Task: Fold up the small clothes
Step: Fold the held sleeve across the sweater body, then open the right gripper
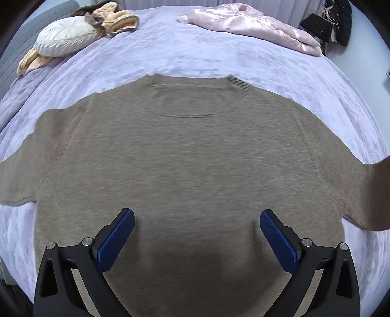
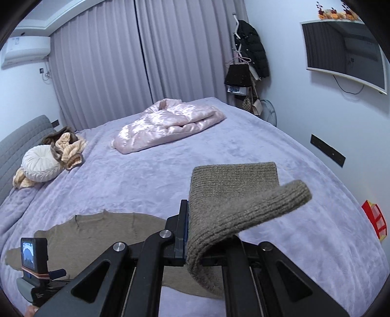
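Note:
A taupe knit sweater lies spread flat on the lilac bed, neck at the far side, sleeves out to both sides. My left gripper is open, its blue pads hovering over the sweater's lower body, holding nothing. My right gripper is shut on the ribbed cuff of the right sleeve, lifted above the bed; the cuff flops over the fingers and hides the right one. The sweater's body lies low left in the right wrist view, with the left gripper's camera unit above it.
A crumpled pink satin quilt lies at the far side of the bed. A round white cushion and beige clothes sit far left by the grey headboard. A coat rack stands beyond the bed.

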`<state>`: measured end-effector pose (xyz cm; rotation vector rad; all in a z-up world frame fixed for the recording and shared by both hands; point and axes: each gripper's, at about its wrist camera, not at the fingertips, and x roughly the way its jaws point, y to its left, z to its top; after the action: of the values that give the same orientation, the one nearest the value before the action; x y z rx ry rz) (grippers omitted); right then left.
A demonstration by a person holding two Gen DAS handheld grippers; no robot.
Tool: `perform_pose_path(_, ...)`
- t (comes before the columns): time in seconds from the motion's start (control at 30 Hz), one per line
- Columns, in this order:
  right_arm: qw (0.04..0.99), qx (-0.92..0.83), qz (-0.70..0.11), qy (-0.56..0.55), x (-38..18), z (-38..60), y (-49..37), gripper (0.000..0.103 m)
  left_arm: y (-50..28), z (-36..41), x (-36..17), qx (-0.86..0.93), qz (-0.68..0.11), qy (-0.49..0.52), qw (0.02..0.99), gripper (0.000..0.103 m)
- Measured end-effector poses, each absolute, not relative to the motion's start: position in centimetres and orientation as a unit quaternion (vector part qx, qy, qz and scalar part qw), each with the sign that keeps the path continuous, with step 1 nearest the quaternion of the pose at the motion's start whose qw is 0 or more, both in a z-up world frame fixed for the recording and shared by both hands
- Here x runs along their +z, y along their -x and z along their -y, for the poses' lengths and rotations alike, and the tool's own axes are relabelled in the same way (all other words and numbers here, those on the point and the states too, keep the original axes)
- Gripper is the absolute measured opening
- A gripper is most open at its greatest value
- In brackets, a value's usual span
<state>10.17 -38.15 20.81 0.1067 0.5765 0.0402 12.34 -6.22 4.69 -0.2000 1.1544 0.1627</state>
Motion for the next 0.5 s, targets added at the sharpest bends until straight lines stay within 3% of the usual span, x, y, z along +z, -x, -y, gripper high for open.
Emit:
perform_pose_path(0.2, 0.958, 0.057, -0.282, -0.006, 21.2, 28.8, -10.5, 0.006, -10.1, 2.1, 4.7, 0.081, -0.541, 0.106, 0.830, 0.103)
perform_pose_path(0.5, 0.943, 0.102, -0.313, 0.038, 17.1, 15.5, -10.9, 0.006, -6.8, -4.8, 5.2, 0.094, -0.530, 0.137, 0.831, 0.103)
